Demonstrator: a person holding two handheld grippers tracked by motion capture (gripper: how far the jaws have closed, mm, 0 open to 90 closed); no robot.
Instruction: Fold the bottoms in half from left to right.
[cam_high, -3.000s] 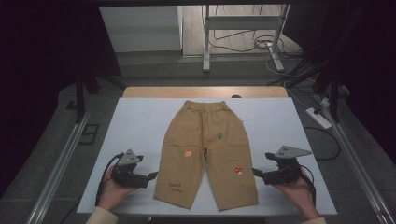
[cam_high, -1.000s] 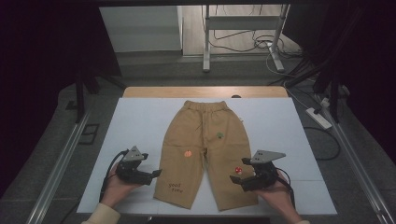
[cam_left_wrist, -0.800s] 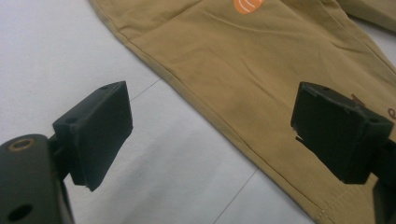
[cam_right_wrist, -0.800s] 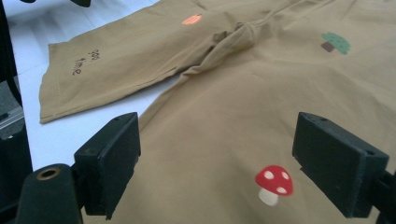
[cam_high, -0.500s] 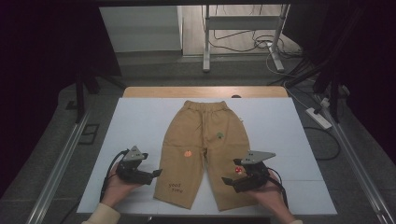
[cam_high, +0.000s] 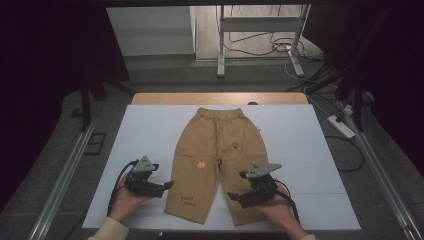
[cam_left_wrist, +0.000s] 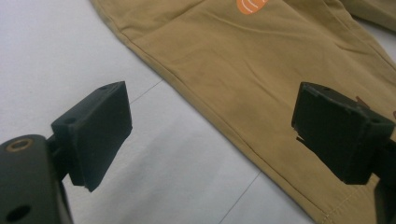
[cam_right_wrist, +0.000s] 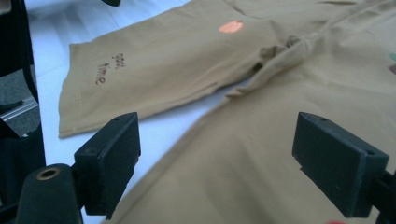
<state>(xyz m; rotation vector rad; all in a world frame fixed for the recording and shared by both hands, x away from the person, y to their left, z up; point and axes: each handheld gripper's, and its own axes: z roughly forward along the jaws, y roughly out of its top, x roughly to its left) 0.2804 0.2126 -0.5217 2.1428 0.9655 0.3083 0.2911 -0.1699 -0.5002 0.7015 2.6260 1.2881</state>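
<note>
Tan shorts (cam_high: 220, 155) lie flat on the white table (cam_high: 150, 130), waistband far, legs toward me. An orange patch (cam_high: 200, 164) and dark lettering mark the left leg. My left gripper (cam_high: 167, 186) stands open beside that leg's outer edge, on the white surface; in the left gripper view the shorts' (cam_left_wrist: 261, 79) seam runs between its jaws (cam_left_wrist: 212, 135). My right gripper (cam_high: 234, 196) hovers open over the right leg near its hem; the right gripper view has tan cloth (cam_right_wrist: 261, 158) under the jaws (cam_right_wrist: 217, 161) and the lettering (cam_right_wrist: 109, 67) beyond.
A wooden strip (cam_high: 220, 98) borders the table's far edge. Metal rails (cam_high: 60, 180) run along both sides. A power strip (cam_high: 341, 126) and cables (cam_high: 280, 47) lie on the floor to the right and behind. White surface spreads either side of the shorts.
My right gripper has moved left from beside the right leg onto it, above the hem. My left gripper has edged slightly toward the left leg.
</note>
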